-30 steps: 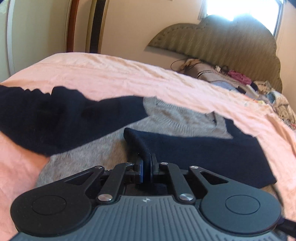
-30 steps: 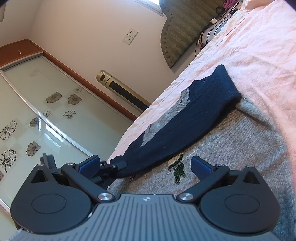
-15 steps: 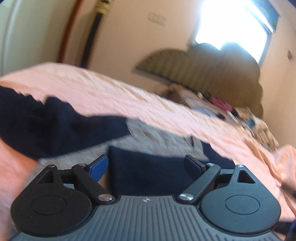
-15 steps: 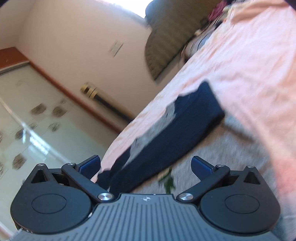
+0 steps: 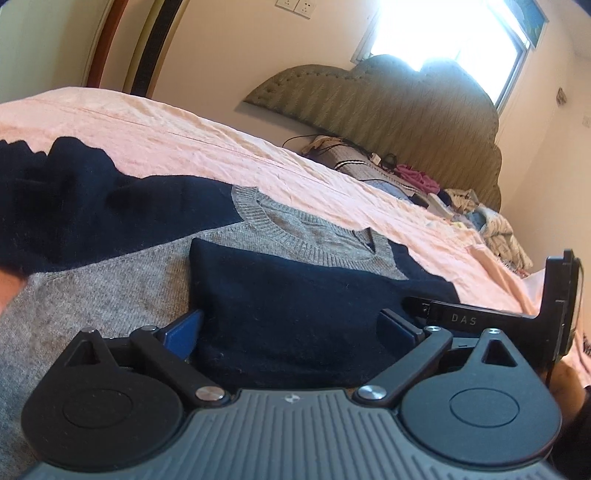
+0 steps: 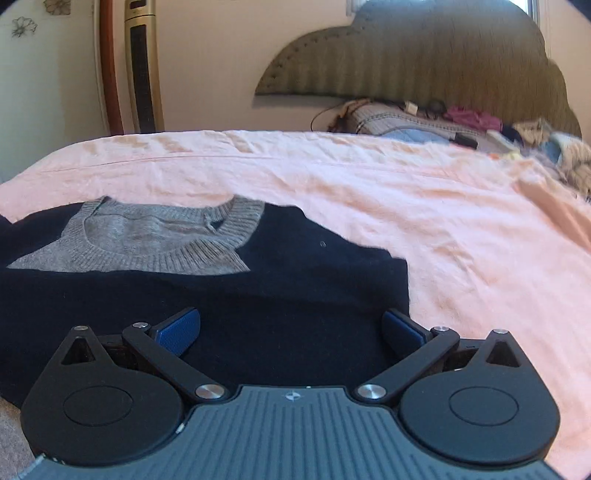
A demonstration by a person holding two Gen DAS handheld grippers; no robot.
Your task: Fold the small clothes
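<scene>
The grey and navy sweater [image 5: 110,295] lies flat on the pink bed [image 6: 443,221]. Left gripper [image 5: 291,328] and right gripper [image 6: 291,332] both have fingers wide apart, holding nothing

The sweater [image 5: 122,295] was grey knit with navy sleeves [image 6: 295,295] and a ribbed grey collar [image 6: 207,254], on a pale pink sheet [image 6: 443,229] before an olive headboard [image 5: 388,107] with a zigzag pattern.

Daylight flared through the far window [image 5: 439,33], blown out to white above the headboard [image 5: 388,99]. My left view was sharp; my right view was soft, blurring toward the far right. Fisheye curvature bent both edges.
</scene>
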